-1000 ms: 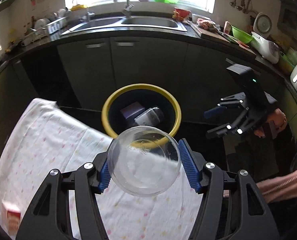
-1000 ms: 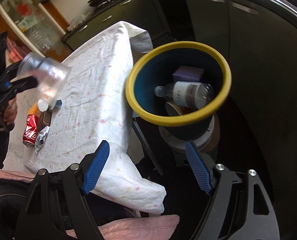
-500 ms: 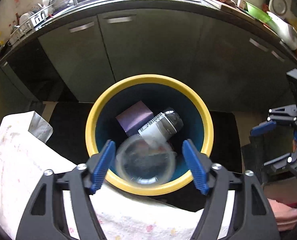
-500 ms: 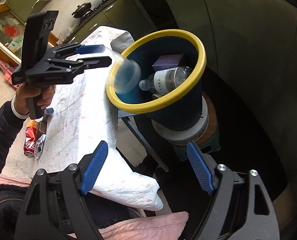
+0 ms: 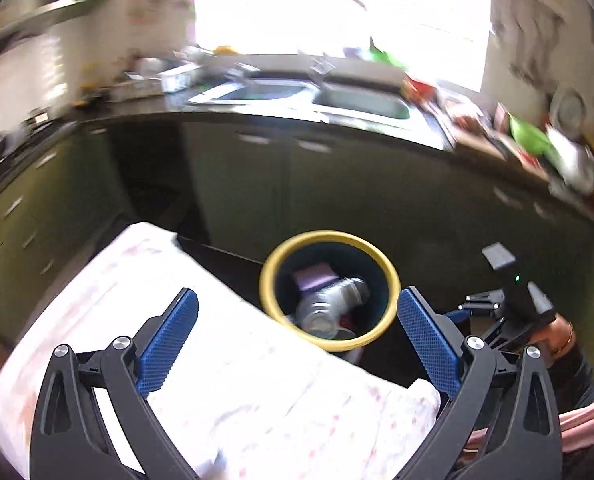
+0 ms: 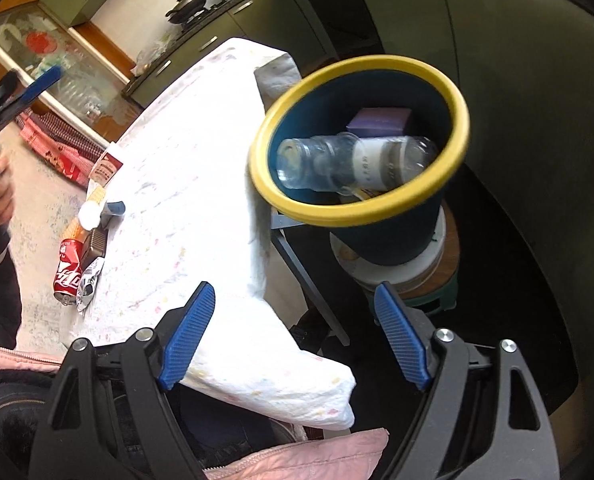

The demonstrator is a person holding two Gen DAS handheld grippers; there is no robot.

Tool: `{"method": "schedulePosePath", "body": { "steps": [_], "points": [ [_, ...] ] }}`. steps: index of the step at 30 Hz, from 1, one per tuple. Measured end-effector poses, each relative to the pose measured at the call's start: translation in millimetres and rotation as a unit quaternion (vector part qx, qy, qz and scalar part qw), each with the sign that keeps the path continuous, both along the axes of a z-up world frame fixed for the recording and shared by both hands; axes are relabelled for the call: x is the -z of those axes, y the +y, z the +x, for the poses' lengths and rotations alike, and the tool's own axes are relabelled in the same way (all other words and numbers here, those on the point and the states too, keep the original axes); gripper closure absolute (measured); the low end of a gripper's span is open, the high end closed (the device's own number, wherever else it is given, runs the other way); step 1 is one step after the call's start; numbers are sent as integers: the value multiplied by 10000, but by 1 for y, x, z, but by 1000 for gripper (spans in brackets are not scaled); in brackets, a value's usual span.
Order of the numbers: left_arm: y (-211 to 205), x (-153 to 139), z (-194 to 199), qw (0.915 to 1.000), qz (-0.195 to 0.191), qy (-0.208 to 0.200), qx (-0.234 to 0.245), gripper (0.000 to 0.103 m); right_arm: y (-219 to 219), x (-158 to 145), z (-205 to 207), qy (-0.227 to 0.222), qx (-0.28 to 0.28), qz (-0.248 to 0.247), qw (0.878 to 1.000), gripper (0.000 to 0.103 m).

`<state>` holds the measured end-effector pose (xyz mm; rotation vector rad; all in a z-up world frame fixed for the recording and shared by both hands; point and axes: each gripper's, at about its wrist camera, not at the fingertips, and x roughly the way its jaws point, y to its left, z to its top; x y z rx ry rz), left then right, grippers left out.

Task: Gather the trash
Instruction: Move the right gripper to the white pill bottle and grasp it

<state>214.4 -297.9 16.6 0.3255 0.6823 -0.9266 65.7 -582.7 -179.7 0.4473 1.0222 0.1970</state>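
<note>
A yellow-rimmed dark bin [image 5: 329, 235] [image 6: 357, 216] stands past the table's end. Inside it lie a clear plastic cup [image 6: 297, 160] [image 5: 317, 320], a labelled clear bottle [image 6: 381, 160] and a purple box [image 6: 379, 120]. My left gripper [image 5: 297, 296] hangs above the cloth-covered table [image 5: 217, 360], its jaws opening wide with nothing between them; the right wrist view shows it at far left [image 6: 13, 96]. My right gripper [image 6: 294, 290] is open and empty, low beside the table corner, short of the bin. A red can [image 6: 68, 276] lies on the table's left edge.
Beside the can lie a foil wrapper [image 6: 87, 284], a dark packet [image 6: 95, 242], a white-capped item [image 6: 91, 212] and a small carton [image 6: 105, 166]. The bin rests on a stool [image 6: 425, 280]. Dark cabinets and a counter with a sink [image 5: 337, 100] run behind.
The left gripper carried the clear cup over the bin, opened and dropped it in, then pulled back and up over the table. The right gripper hardly moved.
</note>
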Motion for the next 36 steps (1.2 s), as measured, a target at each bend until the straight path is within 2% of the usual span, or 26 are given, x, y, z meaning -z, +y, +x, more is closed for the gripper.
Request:
{"method": "schedulePosePath", "body": {
  "steps": [4,7,13,18,22,24,27,30,34,36],
  "points": [
    [74,-11,-15,9962,-240,-129,-825,5,21,-12,9,-117,-152,-119,9997,25],
    [128,-2,-24,9881,-280,-139,-1508,5,50,-22,21,-189,-383,-246,9988,25],
    [226,35,-43,9634,-544,174,-2621,5,133,-34,52,-392,-1146,-364,9920,25],
    [283,60,-60,9449,-374,-12,-3252,5,209,-43,64,-566,-1940,-322,9788,28],
    [313,72,-70,9369,-463,17,-3465,5,266,-38,59,-466,-2599,-274,9641,29],
    [324,77,-74,9358,-537,56,-3483,5,284,-35,55,-426,-2743,-292,9603,29],
    [335,87,-76,9337,-575,81,-3534,5,303,-34,52,-469,-2851,-346,9567,28],
    [339,97,-73,9330,-640,206,-3535,5,315,-35,53,-536,-2865,-622,9545,28],
    [346,106,-75,9323,-706,292,-3535,5,310,-48,83,-775,-2503,-922,9606,30],
    [347,108,-76,9315,-707,304,-3554,5,316,-57,97,-903,-2619,-990,9557,32]
  ]
}}
